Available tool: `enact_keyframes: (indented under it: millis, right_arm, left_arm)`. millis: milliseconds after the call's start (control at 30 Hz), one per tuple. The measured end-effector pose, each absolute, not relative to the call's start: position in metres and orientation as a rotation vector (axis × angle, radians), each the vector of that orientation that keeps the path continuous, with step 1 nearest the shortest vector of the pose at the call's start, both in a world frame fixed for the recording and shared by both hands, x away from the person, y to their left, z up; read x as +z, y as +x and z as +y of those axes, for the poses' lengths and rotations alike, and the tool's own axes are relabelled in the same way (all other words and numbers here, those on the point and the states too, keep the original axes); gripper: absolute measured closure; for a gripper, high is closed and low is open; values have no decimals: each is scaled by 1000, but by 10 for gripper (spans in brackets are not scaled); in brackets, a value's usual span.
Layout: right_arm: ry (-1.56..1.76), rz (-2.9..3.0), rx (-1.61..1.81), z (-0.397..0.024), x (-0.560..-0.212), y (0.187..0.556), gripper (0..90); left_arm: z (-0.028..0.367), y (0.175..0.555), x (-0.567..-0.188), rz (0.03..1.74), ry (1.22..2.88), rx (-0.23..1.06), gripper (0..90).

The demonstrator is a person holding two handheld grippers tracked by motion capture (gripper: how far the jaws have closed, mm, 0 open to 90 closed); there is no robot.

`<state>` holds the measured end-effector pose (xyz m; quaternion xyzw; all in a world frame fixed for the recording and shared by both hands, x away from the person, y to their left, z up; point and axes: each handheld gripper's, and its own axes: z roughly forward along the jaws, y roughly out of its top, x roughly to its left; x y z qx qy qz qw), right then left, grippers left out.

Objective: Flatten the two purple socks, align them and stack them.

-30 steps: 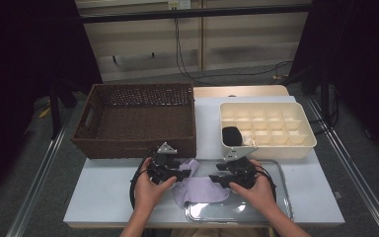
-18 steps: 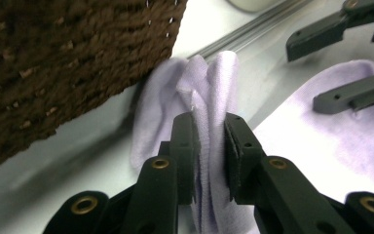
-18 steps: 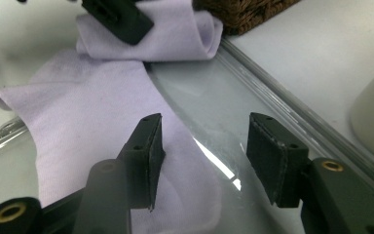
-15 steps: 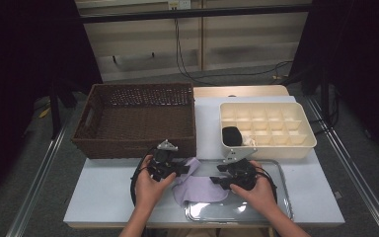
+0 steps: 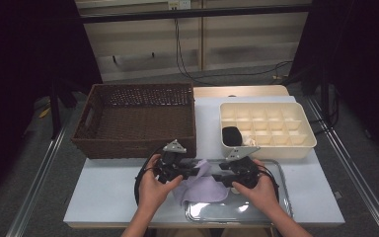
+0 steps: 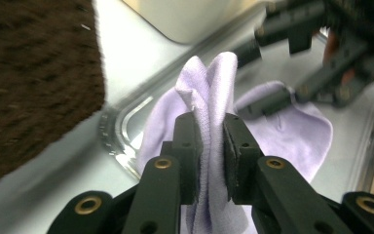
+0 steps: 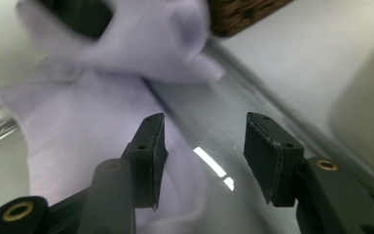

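Left gripper view: left gripper (image 6: 209, 141) just clamped onto lilac cloth (image 6: 292, 126); right gripper (image 7: 204, 156) apart, beside cloth.

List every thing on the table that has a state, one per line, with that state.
Left tool: shut on the lilac cloth; its jaws have just been closing.
Right tool: open, nothing between the pads, over the tray.
Lilac cloth: bunched, one fold pinched, the rest lying on the tray.
Metal tray: flat on the table, holding the cloth.
Wicker basket: upright, empty.
Divided box: open-topped, a black thing in one front compartment.
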<state>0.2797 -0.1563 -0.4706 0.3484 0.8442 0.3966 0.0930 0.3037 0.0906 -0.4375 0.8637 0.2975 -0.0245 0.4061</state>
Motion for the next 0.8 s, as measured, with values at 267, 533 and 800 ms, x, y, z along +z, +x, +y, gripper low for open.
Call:
enact_keyframes:
  millis: [267,533,800]
  right_arm:
    - [1081,2424,1250,-164,-458,286,547]
    - [1058,2475,1279,-150,-462,294,556]
    - [1032,2548,1241,-141,-470,299,666]
  left_arm:
    - [80,296,-453,724,2238,-103,760]
    - [81,291,-460,713,2254,-74,555]
    - [93,287,-456,747,2237,-85,433]
